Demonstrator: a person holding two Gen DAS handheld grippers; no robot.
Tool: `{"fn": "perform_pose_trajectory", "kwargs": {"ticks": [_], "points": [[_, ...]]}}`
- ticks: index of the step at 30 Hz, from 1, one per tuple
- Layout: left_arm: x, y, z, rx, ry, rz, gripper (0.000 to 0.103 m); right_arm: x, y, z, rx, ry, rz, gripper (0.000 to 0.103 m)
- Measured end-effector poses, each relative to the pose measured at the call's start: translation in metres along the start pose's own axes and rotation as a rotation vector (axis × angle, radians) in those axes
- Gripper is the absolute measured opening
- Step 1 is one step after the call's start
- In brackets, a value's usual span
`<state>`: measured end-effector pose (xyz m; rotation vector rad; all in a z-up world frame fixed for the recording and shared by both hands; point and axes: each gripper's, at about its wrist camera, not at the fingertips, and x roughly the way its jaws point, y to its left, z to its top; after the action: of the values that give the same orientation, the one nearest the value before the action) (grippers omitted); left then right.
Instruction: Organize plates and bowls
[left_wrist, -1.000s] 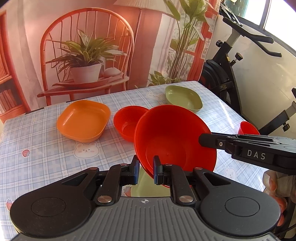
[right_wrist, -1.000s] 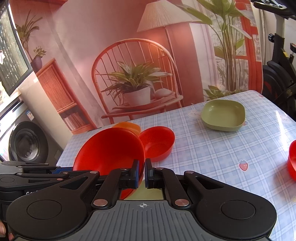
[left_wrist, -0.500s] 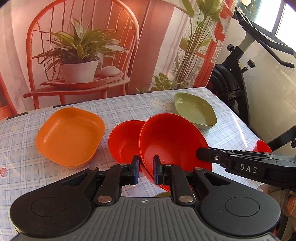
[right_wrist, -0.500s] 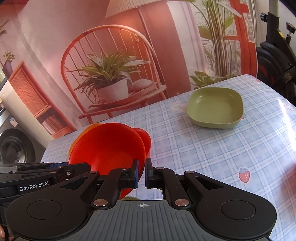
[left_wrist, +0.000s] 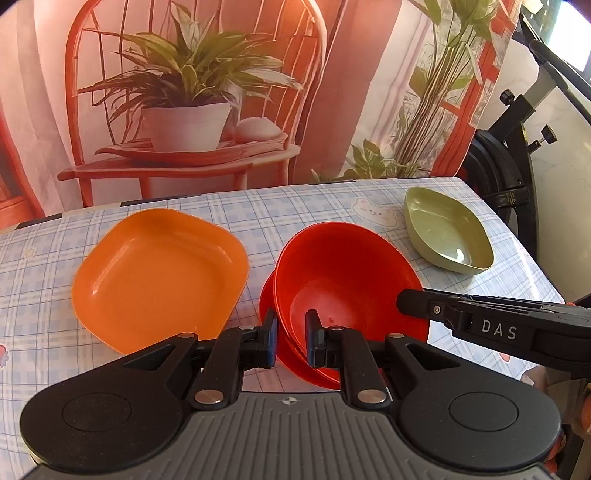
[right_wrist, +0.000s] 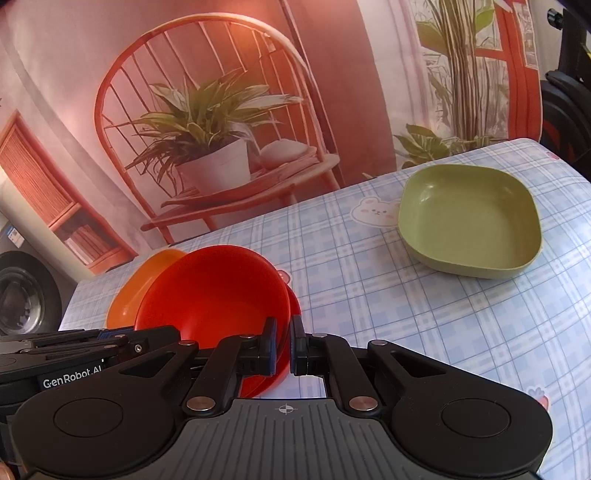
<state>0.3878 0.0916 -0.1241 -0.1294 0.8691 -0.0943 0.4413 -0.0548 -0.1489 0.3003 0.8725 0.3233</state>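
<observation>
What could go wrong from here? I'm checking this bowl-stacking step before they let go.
1. The red bowl, pinched at its rim by both the left gripper and the right gripper, sits tilted over the second red bowl; released unevenly, it may land crooked instead of nesting.
2. The orange plate lies close beside the stack, so a sideways slip could knock it.

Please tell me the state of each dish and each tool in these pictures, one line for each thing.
Large red bowl: gripped at its rim by both tools, tilted, over the small red bowl.
Small red bowl: underneath, mostly hidden.
Orange plate: flat on table, empty.
Green plate: flat on table, empty.
Left tool: shut on rim.
Right tool: shut on rim.
</observation>
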Motion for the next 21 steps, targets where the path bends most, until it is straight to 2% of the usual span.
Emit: {"fn": "perform_pose_trajectory", "kwargs": {"ticks": [15, 21], "points": [[0.0071, 0.0003, -0.0009, 0.035, 0.010, 0.010, 0.016, 0.0078, 0.0008, -0.0017, -0.035, 0.001, -0.025, 0.007], [0.0062, -0.0003, -0.0021, 0.052, -0.001, 0.045, 0.019, 0.0078, 0.0003, -0.0045, -0.052, 0.003, -0.040, 0.008]]}}
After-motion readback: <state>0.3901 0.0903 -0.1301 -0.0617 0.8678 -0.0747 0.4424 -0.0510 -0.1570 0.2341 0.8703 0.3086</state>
